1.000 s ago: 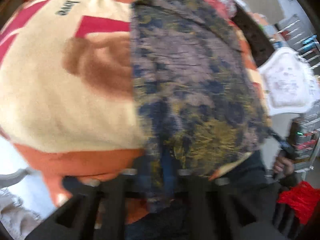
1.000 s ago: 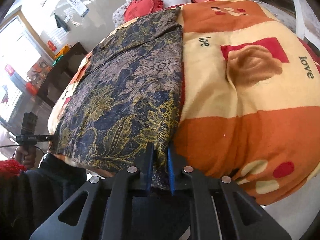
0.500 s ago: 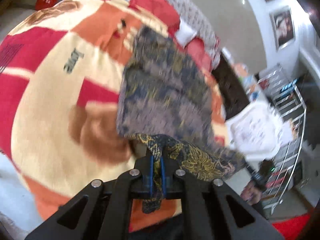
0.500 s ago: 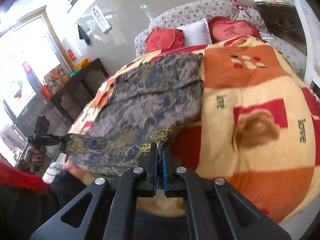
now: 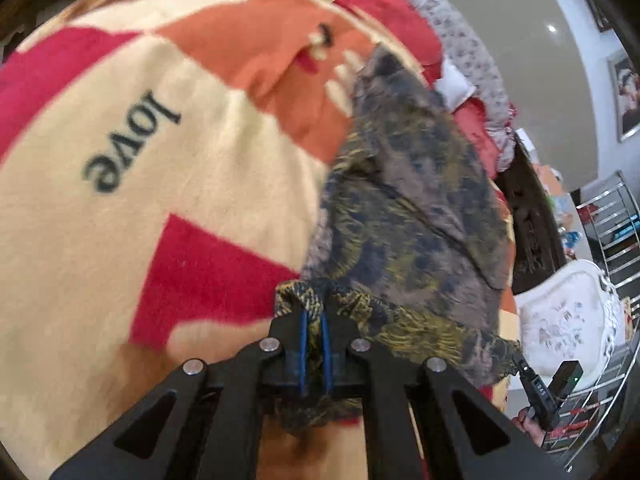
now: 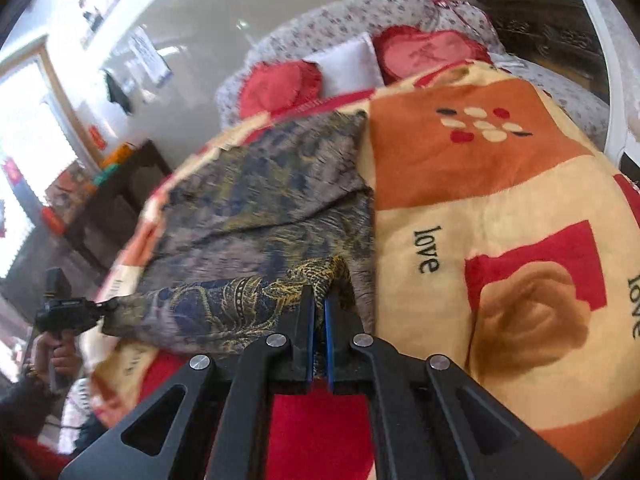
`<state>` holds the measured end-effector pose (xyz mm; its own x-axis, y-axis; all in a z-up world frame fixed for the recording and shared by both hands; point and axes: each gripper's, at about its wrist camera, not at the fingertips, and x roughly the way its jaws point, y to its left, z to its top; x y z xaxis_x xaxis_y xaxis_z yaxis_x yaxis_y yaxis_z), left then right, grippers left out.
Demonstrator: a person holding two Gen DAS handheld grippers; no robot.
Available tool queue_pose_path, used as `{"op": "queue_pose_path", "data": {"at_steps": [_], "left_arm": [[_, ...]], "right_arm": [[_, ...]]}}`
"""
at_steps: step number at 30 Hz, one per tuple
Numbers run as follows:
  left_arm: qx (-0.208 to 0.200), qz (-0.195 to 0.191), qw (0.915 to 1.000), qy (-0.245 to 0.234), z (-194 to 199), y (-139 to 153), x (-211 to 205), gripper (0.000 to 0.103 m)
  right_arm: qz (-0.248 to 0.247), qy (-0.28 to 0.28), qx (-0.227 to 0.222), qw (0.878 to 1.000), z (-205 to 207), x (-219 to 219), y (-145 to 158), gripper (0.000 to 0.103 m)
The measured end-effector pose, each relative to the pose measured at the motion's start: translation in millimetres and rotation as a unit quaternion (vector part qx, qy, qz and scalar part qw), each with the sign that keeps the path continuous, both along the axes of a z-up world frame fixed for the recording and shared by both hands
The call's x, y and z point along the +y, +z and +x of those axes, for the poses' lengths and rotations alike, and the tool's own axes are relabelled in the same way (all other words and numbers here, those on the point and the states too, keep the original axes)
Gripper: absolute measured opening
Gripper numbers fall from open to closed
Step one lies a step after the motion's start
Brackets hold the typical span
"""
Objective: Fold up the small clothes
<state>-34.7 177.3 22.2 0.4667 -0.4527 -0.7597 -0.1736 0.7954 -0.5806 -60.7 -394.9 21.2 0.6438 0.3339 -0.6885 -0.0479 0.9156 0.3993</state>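
A dark blue, gold and grey patterned garment (image 5: 408, 208) (image 6: 272, 184) lies on an orange, cream and red "love" blanket (image 5: 160, 200) (image 6: 480, 184). My left gripper (image 5: 314, 316) is shut on one corner of its near hem, with cloth bunched between the blue pads. My right gripper (image 6: 319, 300) is shut on the other hem corner. The hem hangs stretched between the two, lifted off the blanket and doubled over the rest of the garment. Each wrist view shows the other gripper at the far end of the hem: the right gripper (image 5: 524, 368) and the left gripper (image 6: 88, 310), each in a hand.
Red heart cushions (image 6: 280, 84) and a white pillow (image 6: 352, 64) lie at the head of the bed. A dark wooden cabinet (image 6: 120, 196) stands beside it. A white ornate chair back (image 5: 560, 320) and a metal rack (image 5: 612, 232) are at the other side.
Both grippers have lifted the near hem off the blanket and carried it forward over the garment. The left wrist has rolled, and more of the bed's head shows.
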Motion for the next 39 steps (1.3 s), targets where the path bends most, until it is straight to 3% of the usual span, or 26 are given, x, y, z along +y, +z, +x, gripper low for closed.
{"op": "queue_pose_path", "data": {"at_steps": [5,10,13,19,27,32,33,35,36,37,39], "left_arm": [[-0.017,0.008,0.9998,0.003,20.7,8.2,-2.8,0.005],[-0.053,0.011,0.9984,0.019,57.3,34.6,-0.7,0.005],[-0.075,-0.007,0.9964,0.039,92.3,50.2,8.1,0.005],[-0.102,0.038,0.9935,0.034,173.2,70.7,-7.2,0.005],[-0.084,0.083,0.9928,0.021,229.6,54.5,-19.0,0.006],[-0.064,0.108,0.9919,-0.018,243.3,40.4,-25.0,0.010],[-0.063,0.117,0.9908,-0.029,242.2,40.6,-24.4,0.013],[-0.070,0.127,0.9886,-0.042,235.6,44.5,-19.7,0.030],[-0.076,0.149,0.9853,-0.035,228.5,48.2,-13.7,0.061],[-0.086,0.167,0.9820,-0.021,220.5,52.2,-6.3,0.076],[-0.103,0.170,0.9801,0.006,203.8,60.0,8.1,0.074]], "right_arm": [[-0.009,-0.015,0.040,0.999,39.3,-1.4,-30.9,0.018],[-0.008,-0.019,-0.004,1.000,79.5,-2.9,-9.5,0.018],[-0.014,-0.030,-0.031,0.999,107.3,-5.3,5.3,0.018],[-0.028,-0.037,-0.057,0.997,167.4,-3.6,19.2,0.018],[-0.034,-0.051,-0.037,0.997,227.0,-6.0,16.5,0.018],[-0.018,-0.037,-0.029,0.999,244.9,-5.5,2.2,0.019],[-0.008,-0.030,-0.025,0.999,247.0,-7.7,-0.8,0.019],[0.003,-0.020,-0.016,1.000,244.7,-12.2,-2.2,0.023],[0.014,-0.011,-0.018,1.000,239.1,-15.6,1.2,0.023],[0.019,-0.004,-0.025,0.999,232.4,-17.4,5.2,0.026],[0.017,0.002,-0.044,0.999,214.7,-23.8,14.9,0.031]]}}
